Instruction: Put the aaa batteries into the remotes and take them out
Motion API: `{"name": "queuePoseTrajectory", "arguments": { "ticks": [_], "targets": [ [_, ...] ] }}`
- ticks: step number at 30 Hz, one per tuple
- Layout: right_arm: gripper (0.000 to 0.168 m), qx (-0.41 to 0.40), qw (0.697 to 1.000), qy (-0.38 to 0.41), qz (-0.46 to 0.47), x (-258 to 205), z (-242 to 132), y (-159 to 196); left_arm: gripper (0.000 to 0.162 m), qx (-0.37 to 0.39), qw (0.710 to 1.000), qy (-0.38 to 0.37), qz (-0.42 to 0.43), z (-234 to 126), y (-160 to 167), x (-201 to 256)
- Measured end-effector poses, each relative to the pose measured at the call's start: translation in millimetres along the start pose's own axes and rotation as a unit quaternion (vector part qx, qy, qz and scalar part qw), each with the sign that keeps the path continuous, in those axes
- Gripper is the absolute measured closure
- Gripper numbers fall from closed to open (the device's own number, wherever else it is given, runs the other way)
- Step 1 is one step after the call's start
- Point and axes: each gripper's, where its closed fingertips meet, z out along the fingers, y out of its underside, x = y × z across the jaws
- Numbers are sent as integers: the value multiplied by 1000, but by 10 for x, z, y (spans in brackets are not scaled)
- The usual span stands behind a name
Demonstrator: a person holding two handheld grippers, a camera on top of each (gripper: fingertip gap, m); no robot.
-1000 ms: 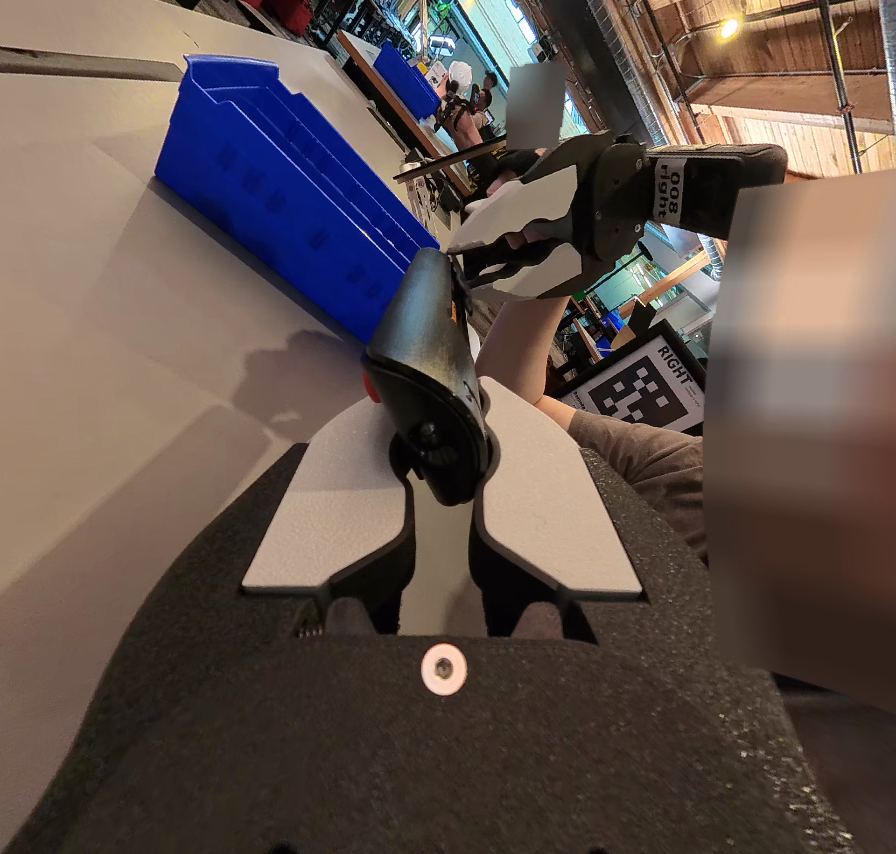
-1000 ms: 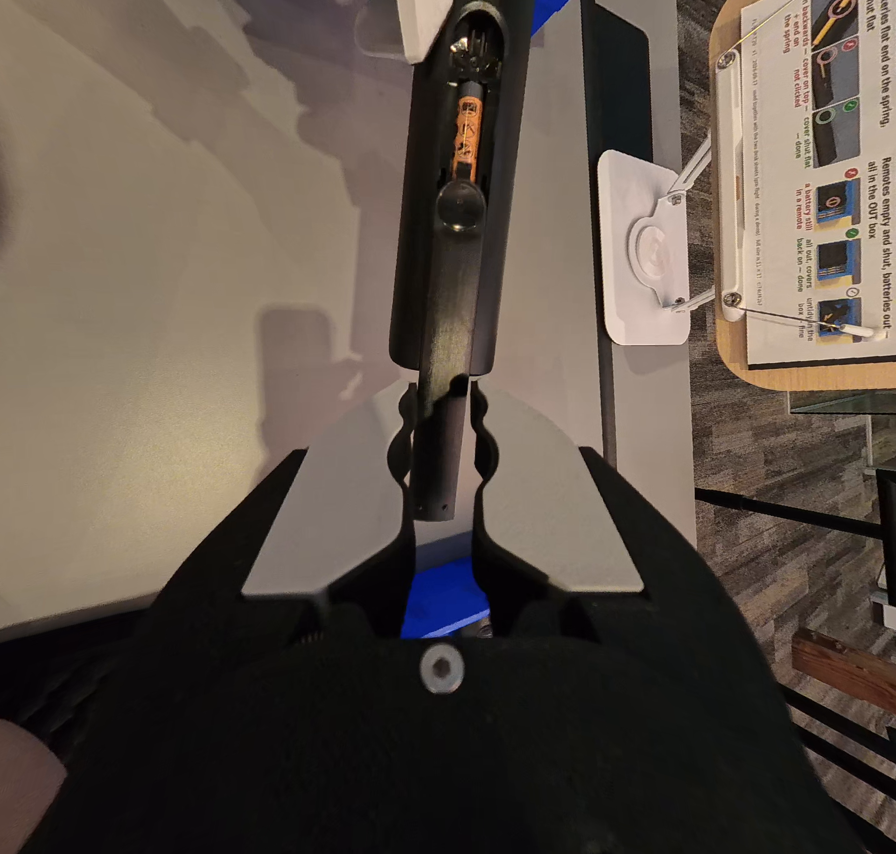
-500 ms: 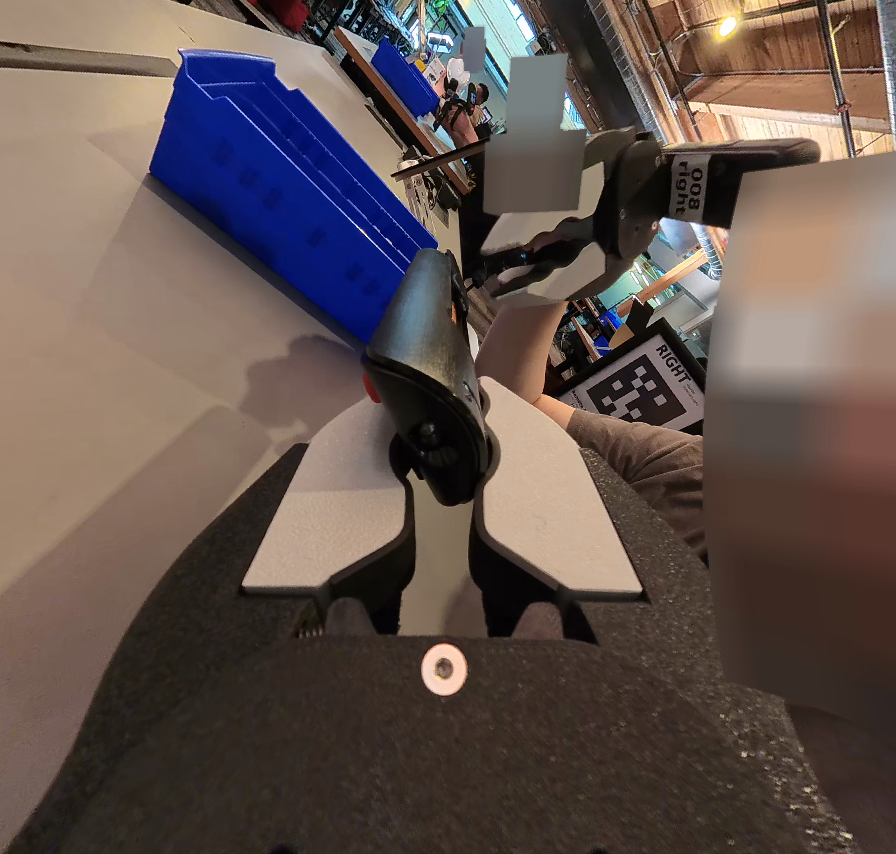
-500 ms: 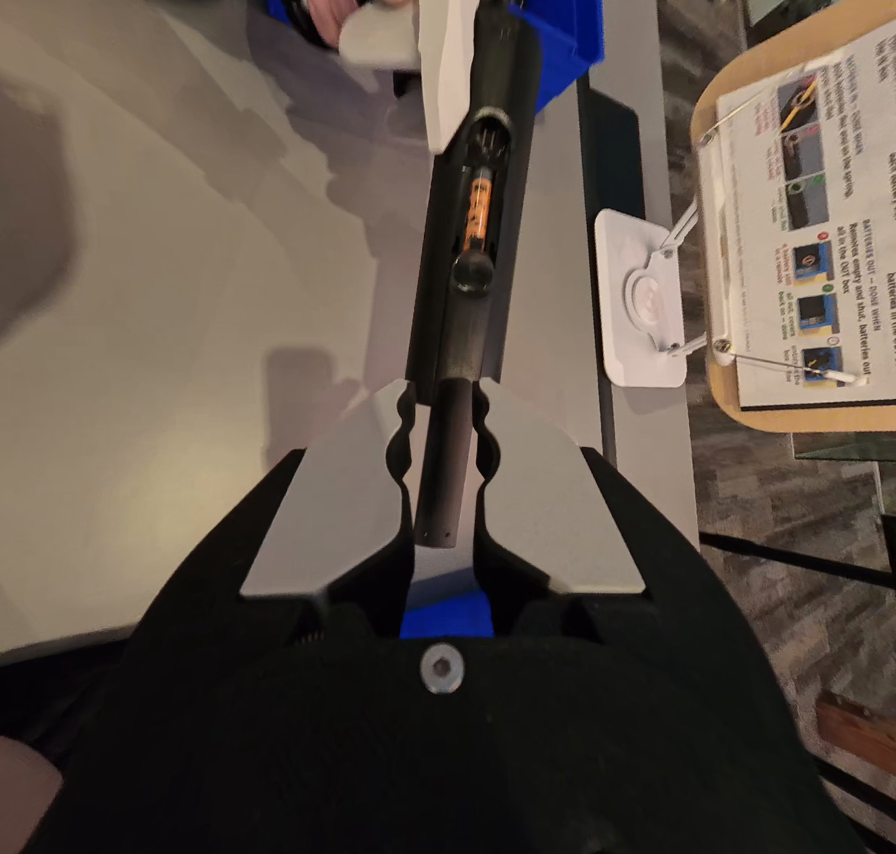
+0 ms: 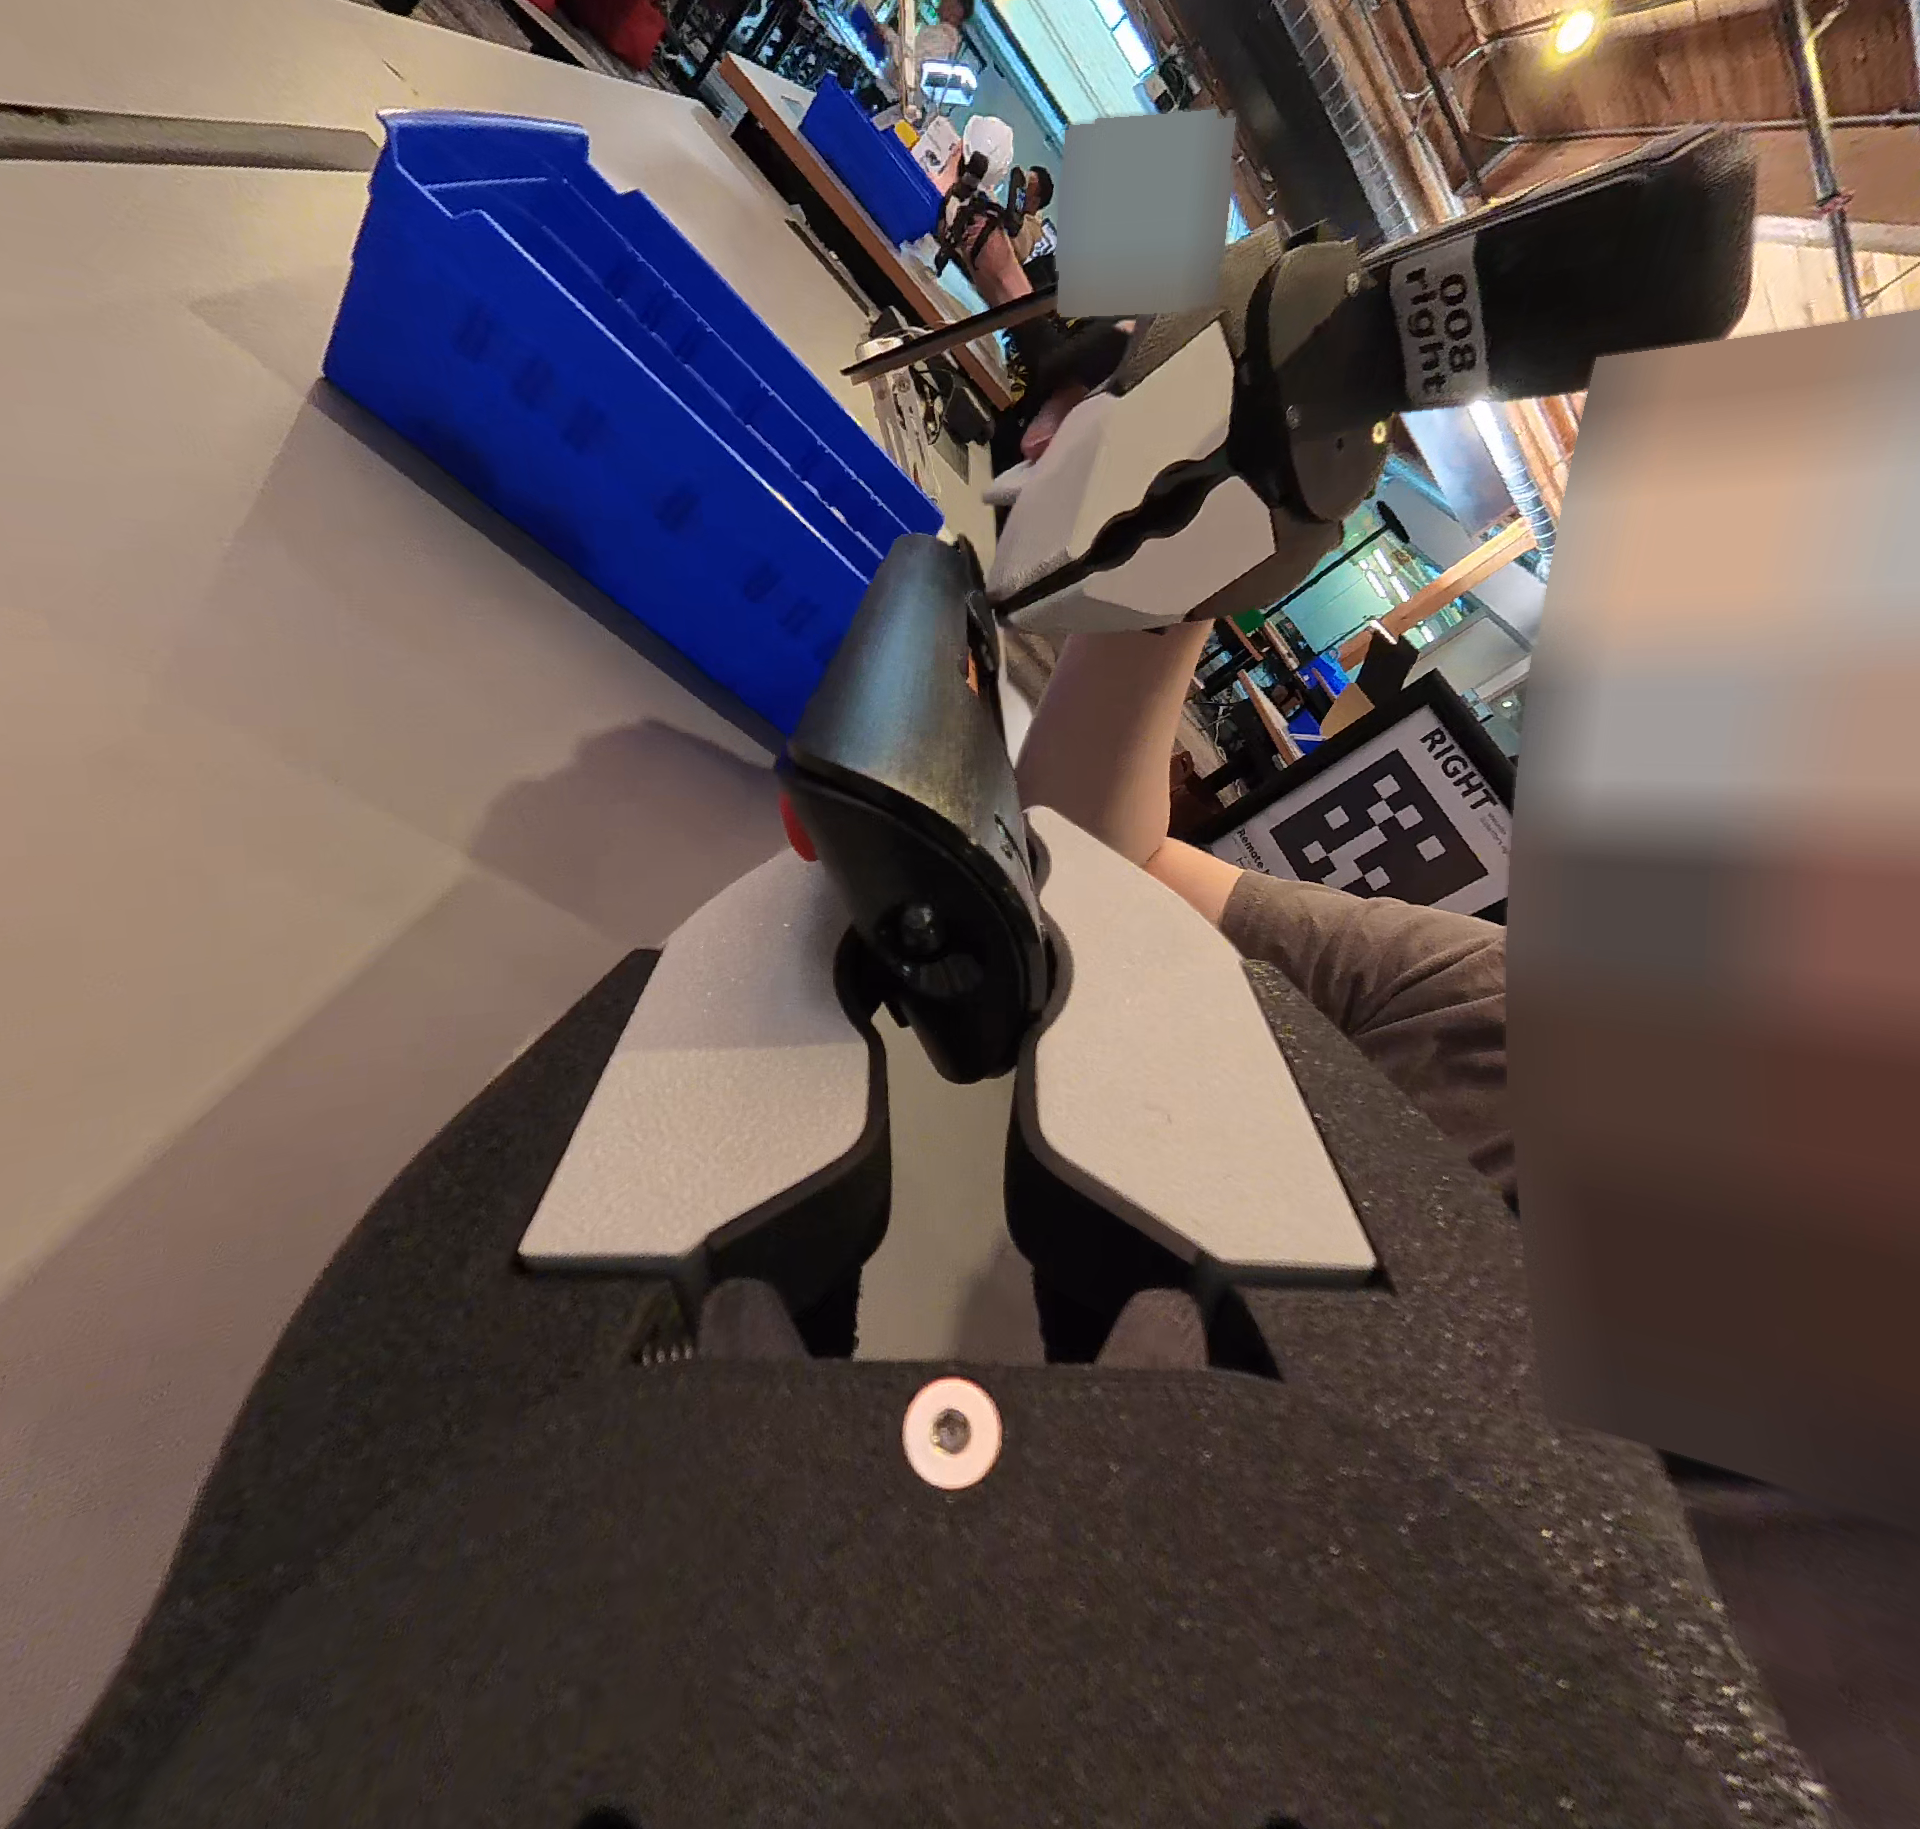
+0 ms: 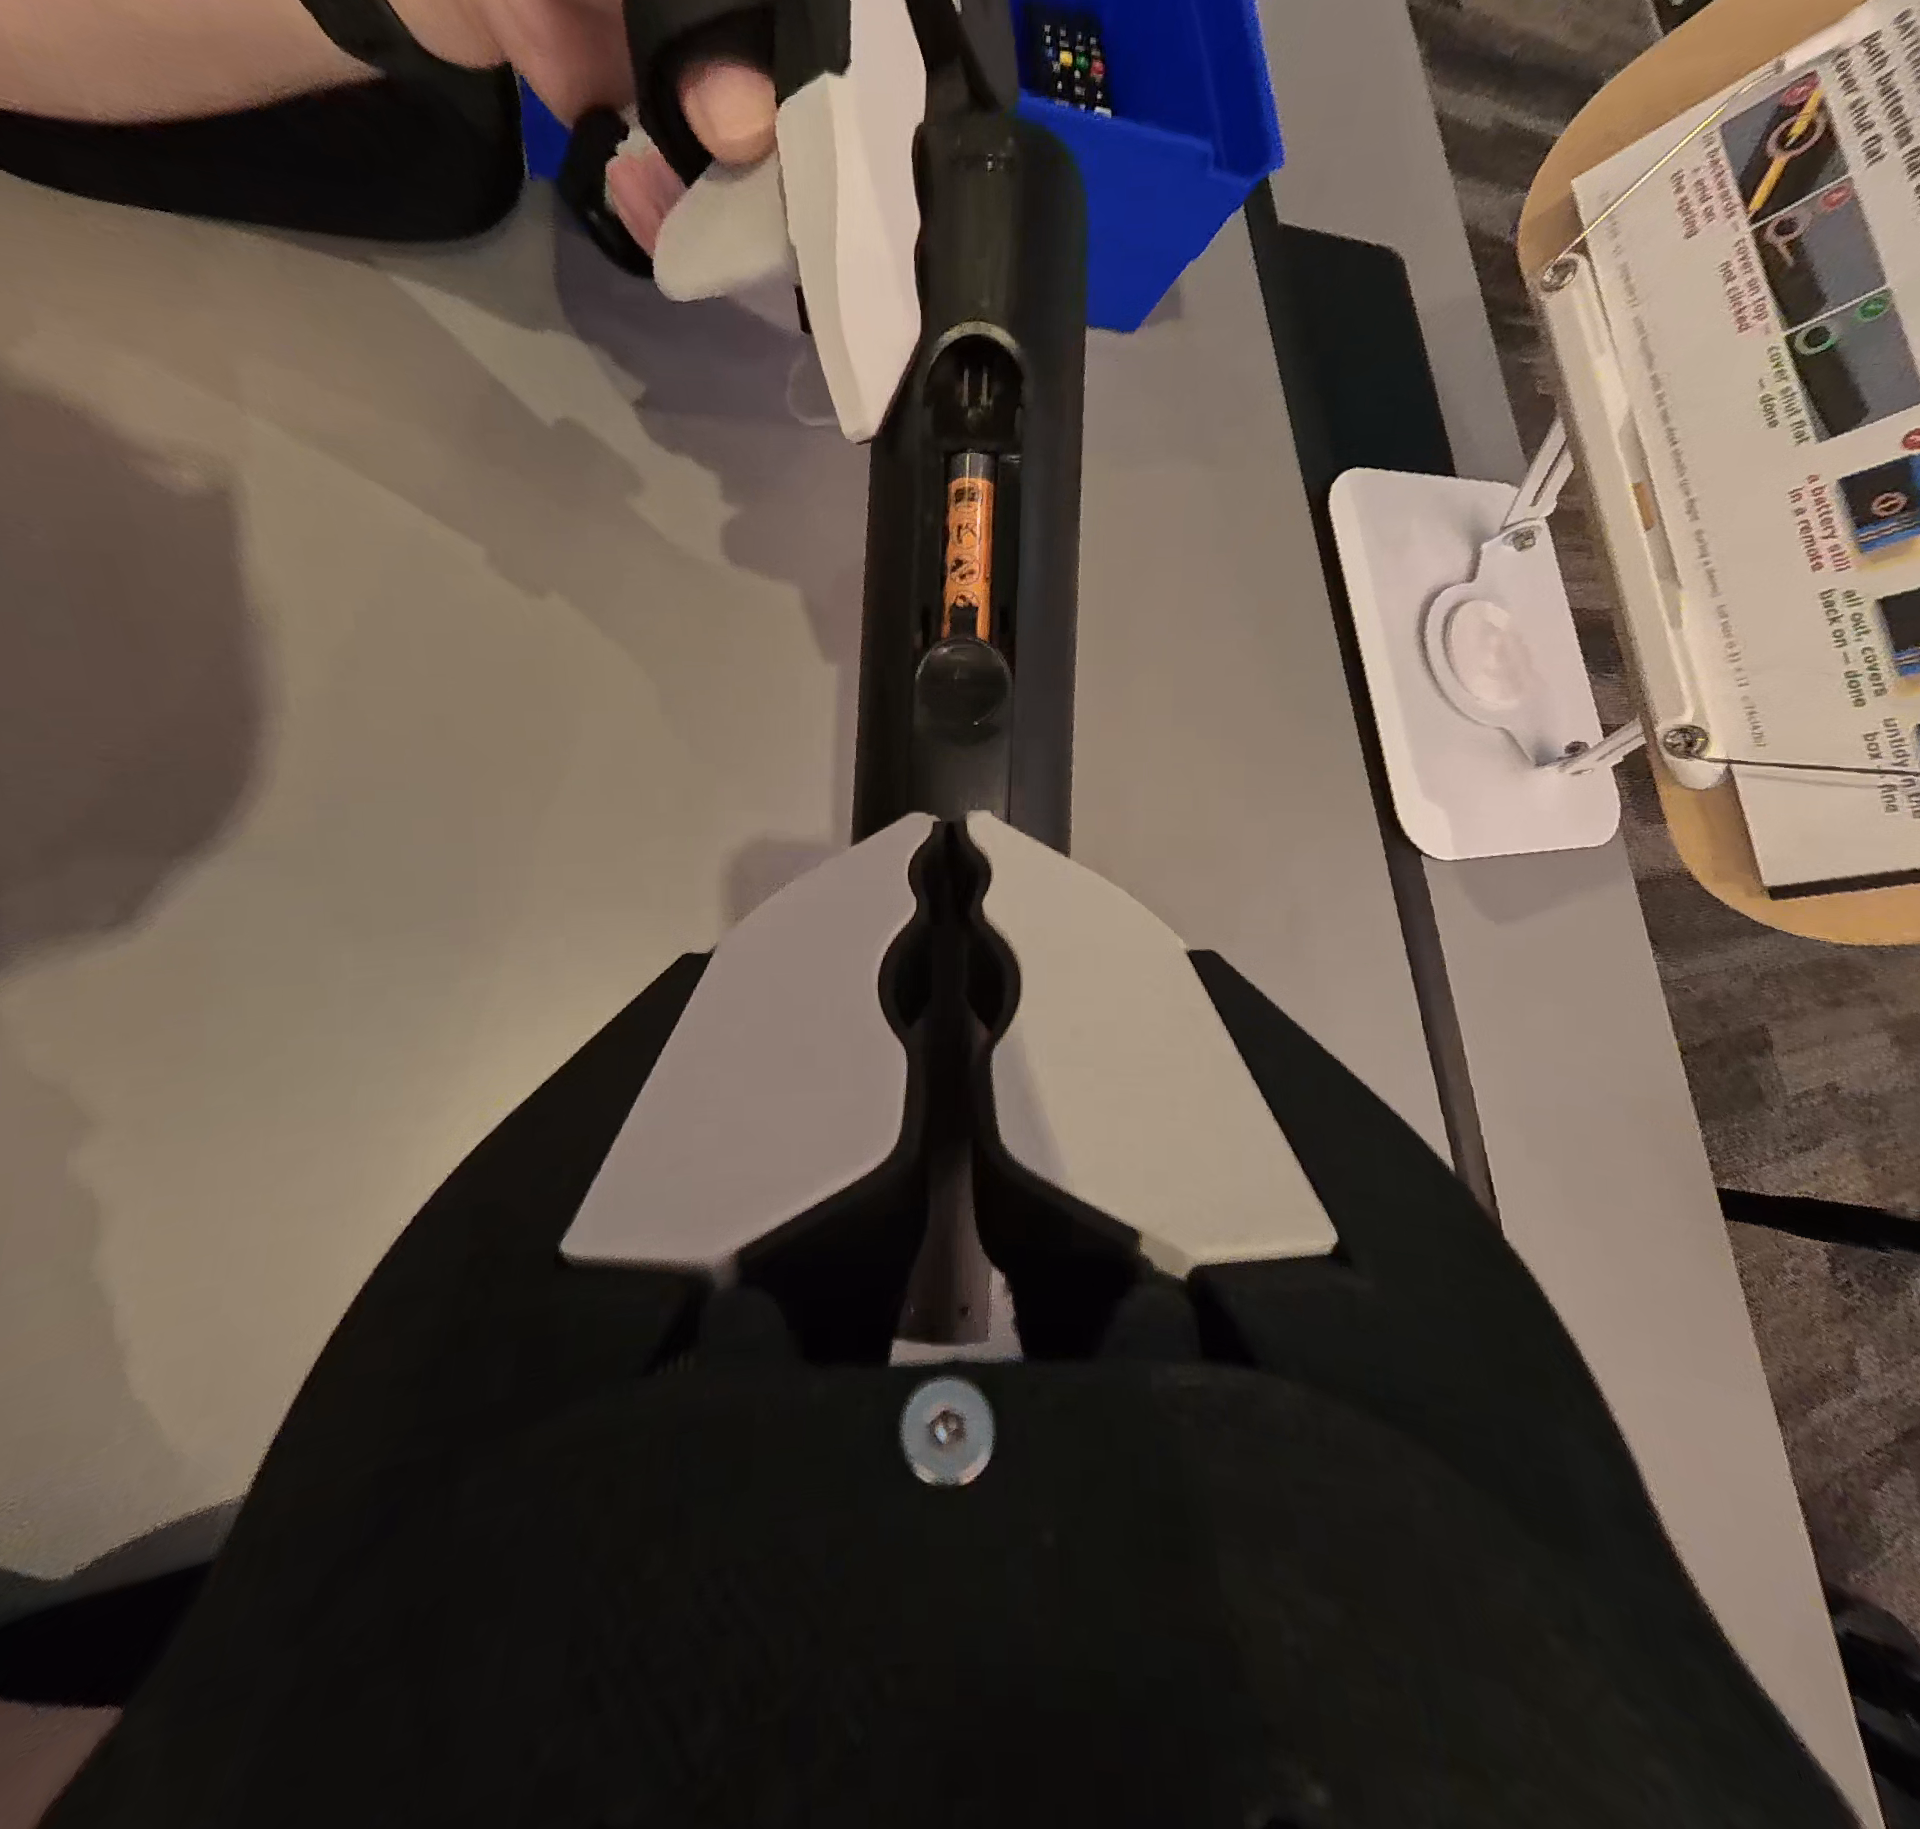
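Note:
My left gripper (image 5: pixel 914 844) is shut on the near end of a black remote (image 5: pixel 914 740) and holds it above the grey table. In the right wrist view the remote (image 6: pixel 1039 532) lies lengthwise with its battery bay open; one orange battery (image 6: pixel 966 553) sits in the bay. The left gripper (image 6: pixel 935 169) grips its far end there. My right gripper (image 6: pixel 954 829) is shut on a thin black strip (image 6: pixel 943 1249), seemingly the battery cover seen edge-on. Its tips touch the remote's near end. It also shows in the left wrist view (image 5: pixel 1023 590).
A blue bin (image 5: pixel 582 408) stands on the table behind the remote; in the right wrist view the bin (image 6: pixel 1164 169) holds another remote (image 6: pixel 1075 65). A white stand base (image 6: pixel 1475 657) and an instruction sheet on a wooden board (image 6: pixel 1766 377) lie past the table's right edge.
My right gripper's fingers have closed tighter on the thin black strip, which now sits deeper between them. The right gripper rose, then came back to the remote's end. The left gripper kept its hold.

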Motion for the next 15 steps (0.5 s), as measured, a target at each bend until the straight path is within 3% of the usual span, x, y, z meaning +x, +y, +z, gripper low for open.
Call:
{"name": "queuePoseTrajectory", "arguments": {
  "ticks": [10,15],
  "targets": [
    [165,12,999,14,-39,-44,71,-120,141,2,1000,13,-11,26,12,12],
    [158,55,996,44,-52,11,-38,-278,141,11,1000,20,-13,-12,-24,32]
  ]
}}
